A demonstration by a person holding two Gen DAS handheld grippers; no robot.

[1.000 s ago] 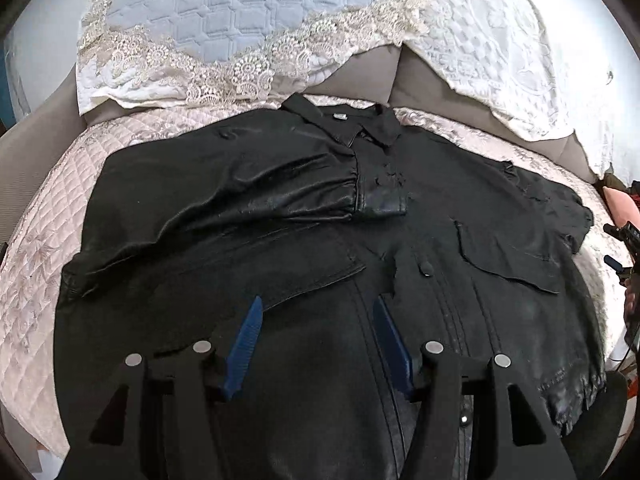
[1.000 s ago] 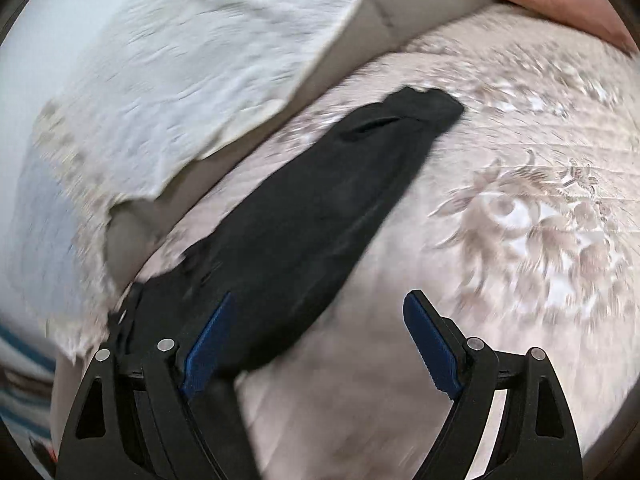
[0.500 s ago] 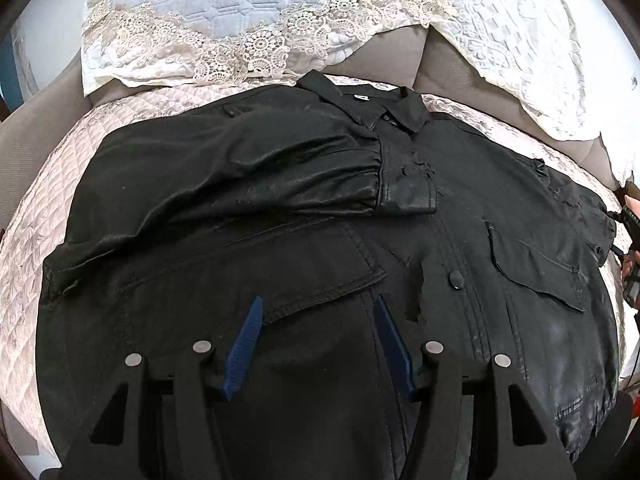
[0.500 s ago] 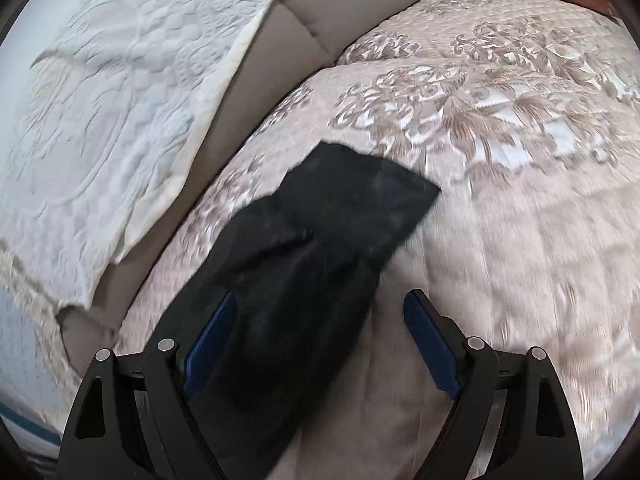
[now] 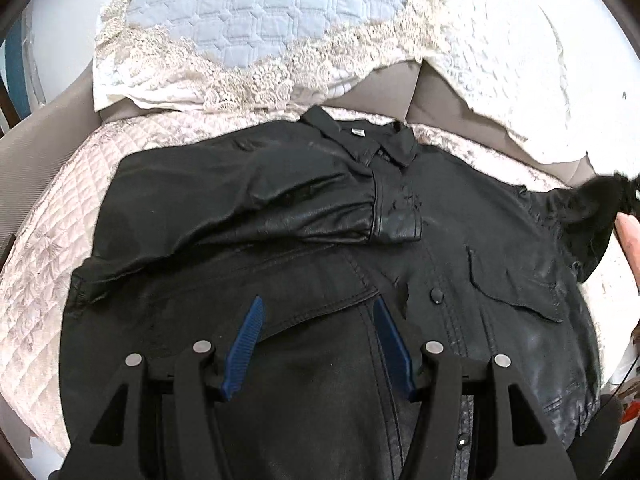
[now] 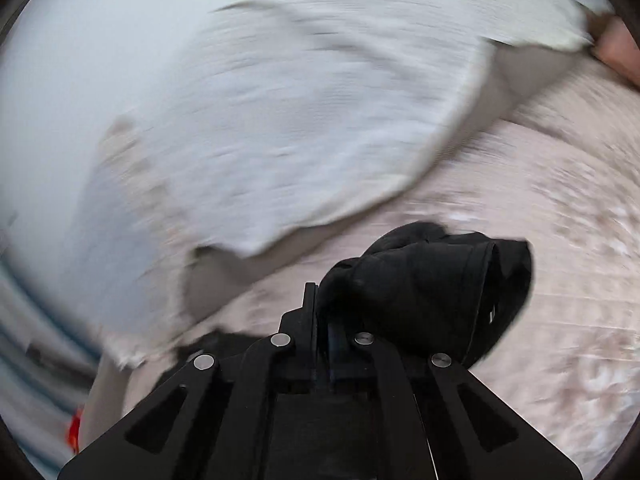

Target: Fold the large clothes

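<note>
Jacket (image 5: pixel 320 264) lies flat beneath the open left gripper (image 5: pixel 320 344), one sleeve already across its chest. Right gripper (image 6: pixel 325 320) pinches the other cuff (image 6: pixel 436 288); best carry it low across the chest, parallel to the first.

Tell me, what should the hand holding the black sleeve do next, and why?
Probably carry the sleeve across the jacket's chest. The right gripper is shut on it, and the other sleeve already lies folded across the front.
</note>
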